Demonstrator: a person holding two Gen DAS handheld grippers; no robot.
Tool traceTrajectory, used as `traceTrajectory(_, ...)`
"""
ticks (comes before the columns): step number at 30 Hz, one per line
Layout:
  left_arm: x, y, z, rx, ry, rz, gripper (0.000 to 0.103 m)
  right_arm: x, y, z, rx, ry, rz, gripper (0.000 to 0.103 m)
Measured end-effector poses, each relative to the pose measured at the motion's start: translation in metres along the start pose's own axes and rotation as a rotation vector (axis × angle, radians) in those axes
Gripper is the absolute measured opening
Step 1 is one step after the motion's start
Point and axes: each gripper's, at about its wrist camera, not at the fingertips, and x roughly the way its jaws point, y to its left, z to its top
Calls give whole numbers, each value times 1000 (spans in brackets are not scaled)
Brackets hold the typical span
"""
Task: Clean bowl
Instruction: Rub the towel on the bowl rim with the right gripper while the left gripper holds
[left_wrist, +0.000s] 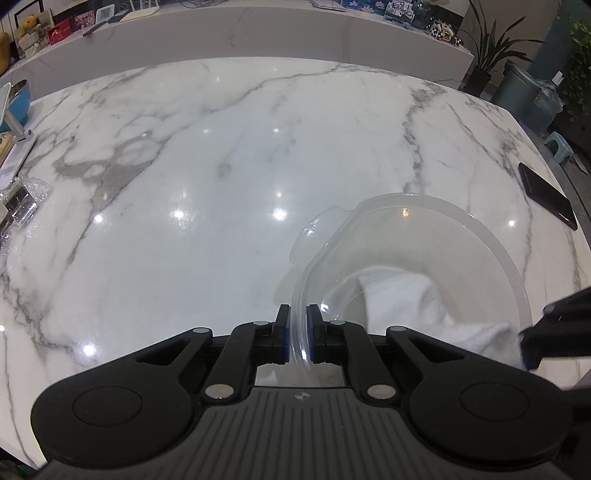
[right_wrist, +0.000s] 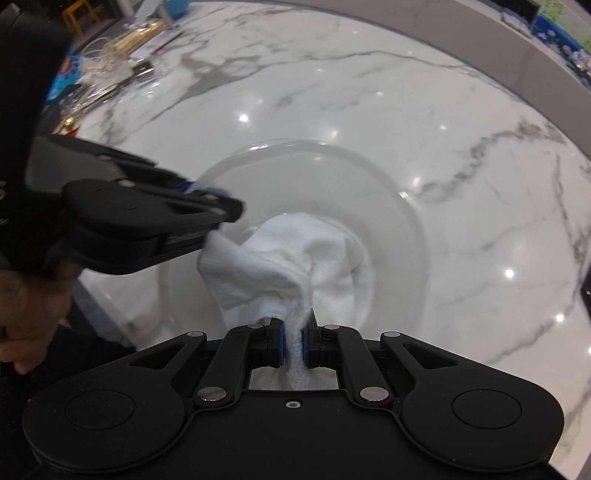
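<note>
A clear plastic bowl (left_wrist: 424, 236) with a small lip handle rests on the white marble counter (left_wrist: 207, 192). My left gripper (left_wrist: 298, 332) is shut on the bowl's near rim, one pad inside and one outside. A white cloth (left_wrist: 402, 306) lies bunched inside the bowl. In the right wrist view my right gripper (right_wrist: 293, 341) is shut on a pinched fold of the white cloth (right_wrist: 295, 262), which spreads down onto the floor of the bowl (right_wrist: 388, 206). The left gripper (right_wrist: 201, 194) shows at the left, clamped on the rim. The right gripper's body enters the left wrist view at the right edge.
A black phone (left_wrist: 546, 195) lies near the counter's right edge. Clear packaging (left_wrist: 22, 199), a blue bowl (left_wrist: 18, 99) and other clutter (right_wrist: 107, 70) sit at the counter's left end. A raised marble ledge (left_wrist: 240, 33) runs behind. A hand (right_wrist: 26, 295) holds the left gripper.
</note>
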Motion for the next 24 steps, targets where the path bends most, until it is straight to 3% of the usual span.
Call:
traceTrajectory(7, 0, 0, 0, -2, 0, 0, 7, -1, 15, 1, -15, -12, 68, 8)
traceTrajectory(11, 1, 1, 0, -2, 1, 0, 7, -2, 17, 0, -35, 3, 64, 8)
traceTrajectory(16, 1, 0, 0, -3, 1, 0, 7, -3, 4, -3, -25, 31, 22, 7)
traceTrajectory(24, 1, 0, 0, 0, 1, -1, 7, -8, -19, 2, 7, 1, -114, 7)
